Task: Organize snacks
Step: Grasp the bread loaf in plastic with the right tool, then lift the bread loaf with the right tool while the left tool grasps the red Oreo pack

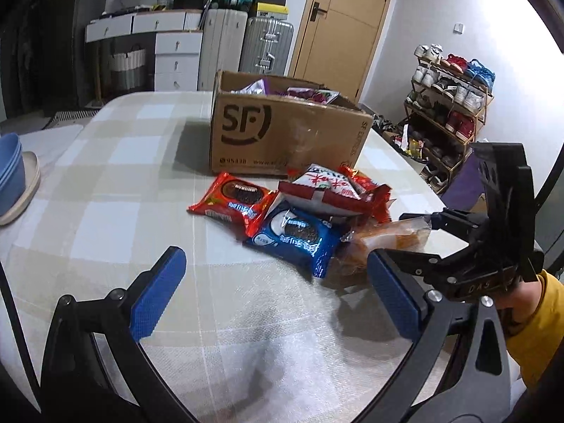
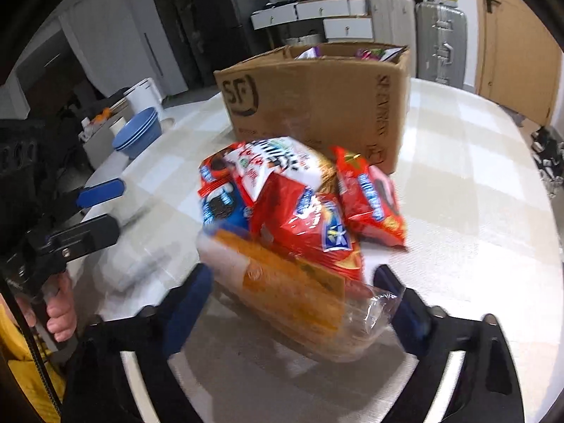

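A brown cardboard box printed with "SF" (image 1: 282, 134) is sitting open-topped on a table covered in a pale checked cloth (image 1: 116, 183), with a few purple and pink snack packets (image 1: 310, 93) showing over its rim. Just in front of the box, a small heap of snacks is lying on the cloth: a red biscuit packet (image 1: 231, 201), a blue biscuit packet (image 1: 299, 241) overlapping its edge, a red-and-white bag (image 1: 324, 190) resting on top, and a clear plastic bag of orange-brown bread (image 2: 299, 299) at the near side. The left gripper (image 1: 271, 292) is hovering over bare cloth beside the heap, its blue-padded jaws spread wide with nothing between them. The right gripper (image 2: 299, 303) is straddling the bread bag, one pad on either side; the view is blurred, so I cannot tell whether the pads are pressing on it. Stacked blue bowls (image 2: 139, 134) are standing near the table's far edge, well apart from the snacks.
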`<state>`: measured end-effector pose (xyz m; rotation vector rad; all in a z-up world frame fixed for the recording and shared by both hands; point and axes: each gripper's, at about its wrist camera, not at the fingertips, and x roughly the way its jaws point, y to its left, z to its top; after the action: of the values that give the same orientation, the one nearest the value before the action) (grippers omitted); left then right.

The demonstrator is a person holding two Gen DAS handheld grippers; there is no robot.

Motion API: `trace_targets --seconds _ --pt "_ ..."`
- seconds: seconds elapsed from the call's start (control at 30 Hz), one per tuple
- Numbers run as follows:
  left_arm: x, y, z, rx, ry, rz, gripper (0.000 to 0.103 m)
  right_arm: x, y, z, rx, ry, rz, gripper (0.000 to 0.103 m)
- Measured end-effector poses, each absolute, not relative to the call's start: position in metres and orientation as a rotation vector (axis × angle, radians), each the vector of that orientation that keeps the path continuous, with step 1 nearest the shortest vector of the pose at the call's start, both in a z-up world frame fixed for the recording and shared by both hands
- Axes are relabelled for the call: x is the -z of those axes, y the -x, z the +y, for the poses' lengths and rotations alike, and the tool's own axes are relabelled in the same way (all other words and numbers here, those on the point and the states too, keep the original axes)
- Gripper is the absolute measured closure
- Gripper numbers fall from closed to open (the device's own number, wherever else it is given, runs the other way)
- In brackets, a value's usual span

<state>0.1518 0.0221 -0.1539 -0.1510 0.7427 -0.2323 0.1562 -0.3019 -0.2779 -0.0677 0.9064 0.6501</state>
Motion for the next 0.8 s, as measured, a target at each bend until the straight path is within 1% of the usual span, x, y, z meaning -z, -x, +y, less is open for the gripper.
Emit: trace_targets --seconds 0.07,0.1,0.17,0.37,0.57,0.8 --pt "0.159 -0.156 0.023 0.229 0.16 0.751 0.001 0.282 -0.158 -0.302 -0.662 0.042 0.912 0.028" --pt "0.162 -0.161 0.023 0.231 0.167 0.76 0.001 0.284 -0.158 -0.303 -0.663 0.031 0.915 0.03" --pt "0.166 -0.165 0.023 0.233 0.176 0.77 0.001 0.285 -0.151 -0.303 -0.671 0.029 0.915 0.043" --pt "0.174 -0.171 0.021 0.238 0.187 0.782 0.001 0.287 -0.13 -0.297 -0.693 0.05 0.928 0.06" --pt "0.178 -0.174 0.021 0.24 0.195 0.793 0.001 0.287 -0.113 -0.296 -0.707 0.017 0.909 0.072" --pt "0.179 -0.17 0.024 0.229 0.188 0.792 0.001 0.284 -0.097 -0.312 -0.72 -0.141 0.884 0.074"
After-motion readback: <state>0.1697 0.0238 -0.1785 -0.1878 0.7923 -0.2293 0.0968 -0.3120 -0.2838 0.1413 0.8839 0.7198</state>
